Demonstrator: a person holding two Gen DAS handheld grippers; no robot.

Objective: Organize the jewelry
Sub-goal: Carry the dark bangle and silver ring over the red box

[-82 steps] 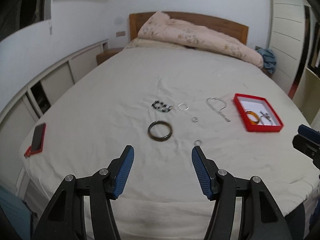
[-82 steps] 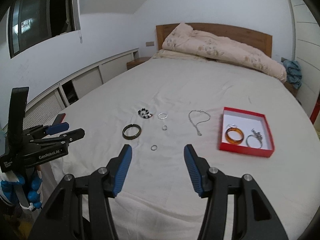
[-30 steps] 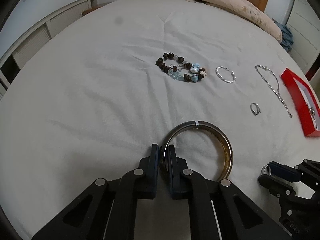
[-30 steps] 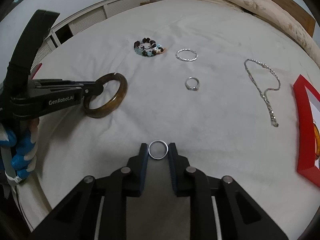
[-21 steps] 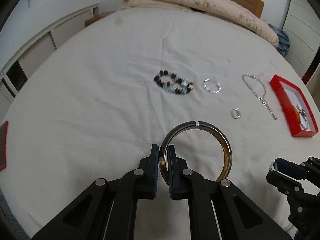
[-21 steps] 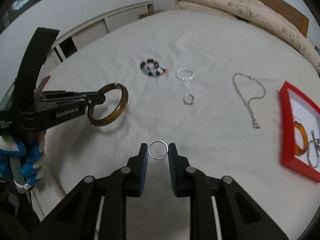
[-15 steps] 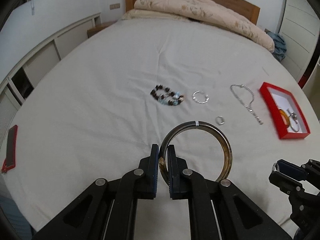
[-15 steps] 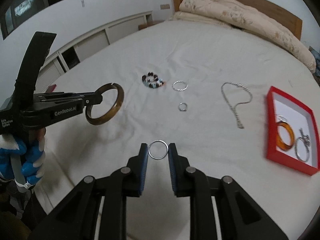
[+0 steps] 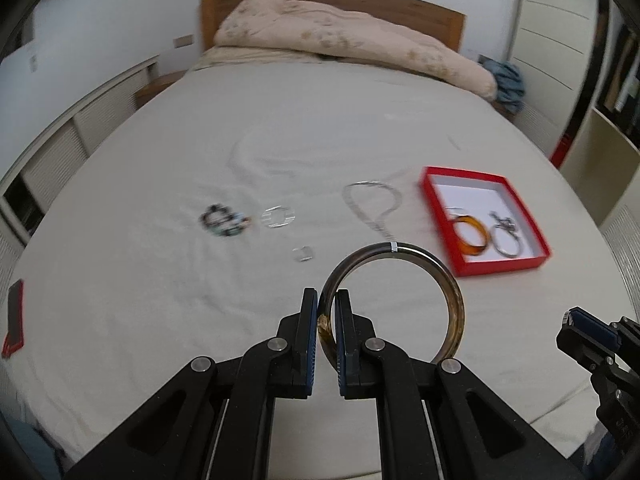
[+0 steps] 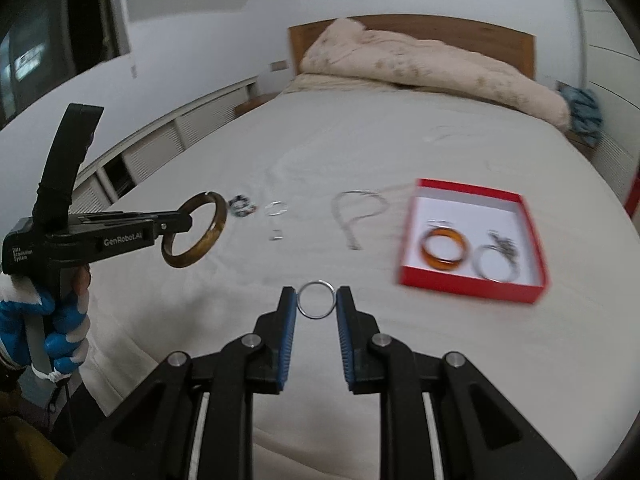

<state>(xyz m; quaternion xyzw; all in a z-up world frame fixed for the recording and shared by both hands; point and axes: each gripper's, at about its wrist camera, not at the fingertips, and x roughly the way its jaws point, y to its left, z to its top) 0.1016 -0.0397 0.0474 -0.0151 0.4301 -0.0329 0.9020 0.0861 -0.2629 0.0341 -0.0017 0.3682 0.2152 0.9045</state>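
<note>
The left gripper (image 9: 327,320) is seen clamped on the rim of a dark brown bangle (image 9: 452,300), which is held clear of the white bed sheet (image 9: 140,280). The right gripper (image 10: 316,304) is closed on a thin silver ring (image 10: 316,300), pinched by its two edges between the blue pads (image 10: 289,320).

Taking the red box (image 10: 472,280) as landmark: both carried pieces are held short of it and to its left. Inside it an orange bangle (image 10: 444,249) and a silver bracelet (image 10: 494,264) are already laid. Left of the box a silver chain (image 10: 352,216) is spread on the sheet; further left lie a small ring (image 10: 276,235), a silver hoop (image 10: 276,209) and a beaded bracelet (image 10: 241,206). Beyond the box, a folded quilt (image 10: 420,68) is piled against the headboard.

Trouble is most likely with the ring: held only by its edges, it could be twisted out and lost in the sheet's folds. The bangle, gripped on one side, could pivot and be dropped onto the box wall instead of inside.
</note>
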